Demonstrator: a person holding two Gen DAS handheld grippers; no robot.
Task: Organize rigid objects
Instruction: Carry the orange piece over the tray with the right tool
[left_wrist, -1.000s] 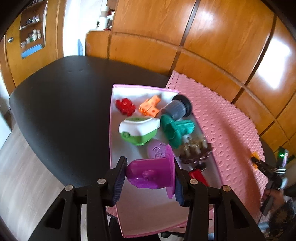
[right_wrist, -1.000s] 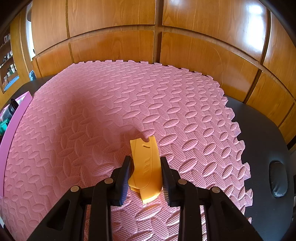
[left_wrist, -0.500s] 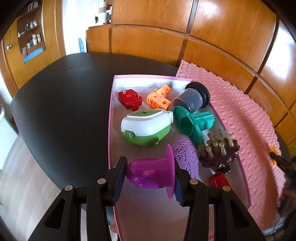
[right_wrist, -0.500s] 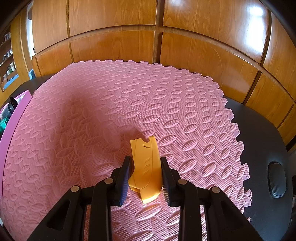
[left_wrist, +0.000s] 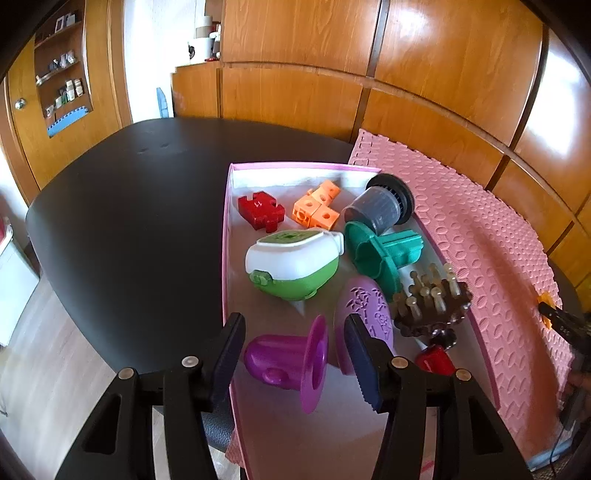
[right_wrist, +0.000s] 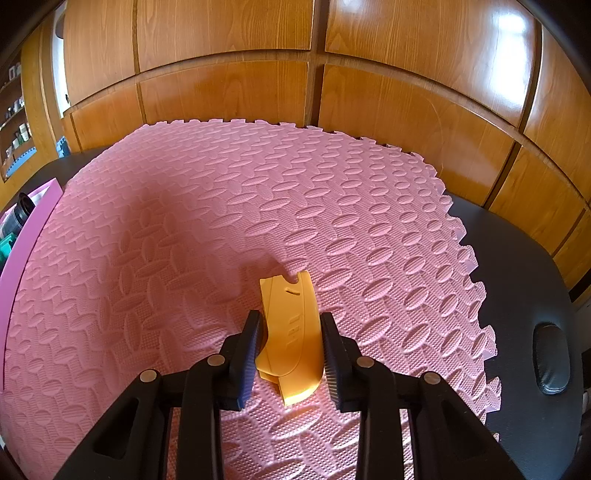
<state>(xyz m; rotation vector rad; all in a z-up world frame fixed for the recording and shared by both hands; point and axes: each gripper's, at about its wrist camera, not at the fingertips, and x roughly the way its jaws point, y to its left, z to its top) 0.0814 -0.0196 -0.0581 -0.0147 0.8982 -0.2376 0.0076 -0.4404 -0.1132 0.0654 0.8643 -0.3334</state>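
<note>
In the left wrist view my left gripper (left_wrist: 293, 354) is open, its jaws apart on either side of a purple flanged cup (left_wrist: 290, 360) that lies on its side in the pink box (left_wrist: 226, 236). The box also holds a green-and-white container (left_wrist: 291, 264), a red puzzle piece (left_wrist: 260, 208), orange cubes (left_wrist: 317, 208), a grey cylinder (left_wrist: 378, 210), a teal piece (left_wrist: 384, 254), a purple oval (left_wrist: 364, 310) and a brown peg brush (left_wrist: 432, 304). In the right wrist view my right gripper (right_wrist: 290, 347) is shut on a flat yellow piece (right_wrist: 291, 328) resting on the pink foam mat (right_wrist: 184, 240).
The box stands on a black table (left_wrist: 129, 206) beside the foam mat (left_wrist: 480, 243). A small red item (left_wrist: 434, 362) lies near the brush. Wooden wall panels run behind. The box edge (right_wrist: 22, 243) shows at the mat's left. A black pad (right_wrist: 550, 356) lies on the table at right.
My left gripper has moved in over the box and opened, letting go of the purple cup, which now lies in the box. The right gripper has not moved.
</note>
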